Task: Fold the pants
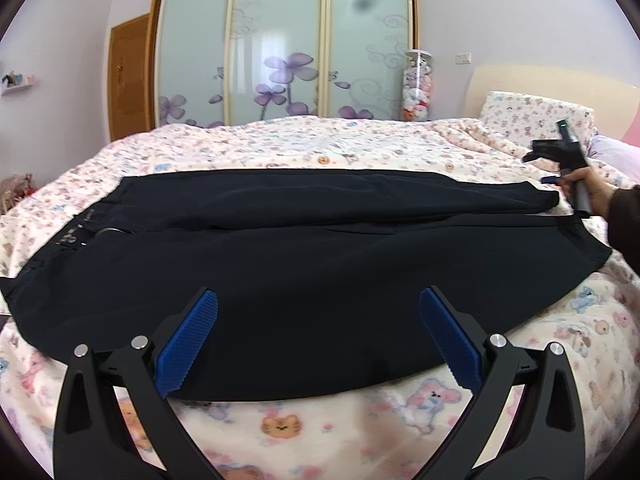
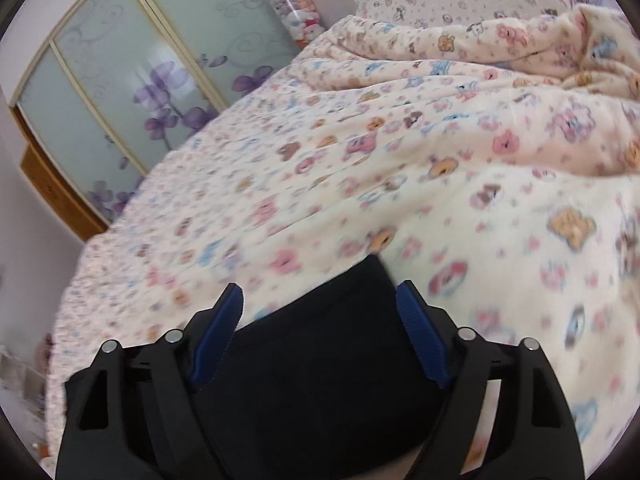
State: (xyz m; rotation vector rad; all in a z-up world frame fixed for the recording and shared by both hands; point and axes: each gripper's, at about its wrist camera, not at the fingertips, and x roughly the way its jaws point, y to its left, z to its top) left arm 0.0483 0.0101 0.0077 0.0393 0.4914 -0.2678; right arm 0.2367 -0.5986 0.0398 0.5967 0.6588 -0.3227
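Black pants (image 1: 312, 248) lie flat on the bed, folded lengthwise, waistband at the left and leg ends at the right. My left gripper (image 1: 318, 300) is open, its blue pads above the near edge of the pants. My right gripper (image 2: 319, 300) is open over the leg end of the pants (image 2: 320, 360), which lies between its fingers. In the left wrist view the right gripper (image 1: 550, 180) shows at the far right, held by a hand at the leg ends.
The bed (image 1: 320, 424) has a pink cartoon-print cover. A pillow (image 1: 536, 116) and headboard are at the right. A wardrobe with frosted floral doors (image 1: 280, 40) stands behind, with a tube of plush toys (image 1: 417, 86) beside it.
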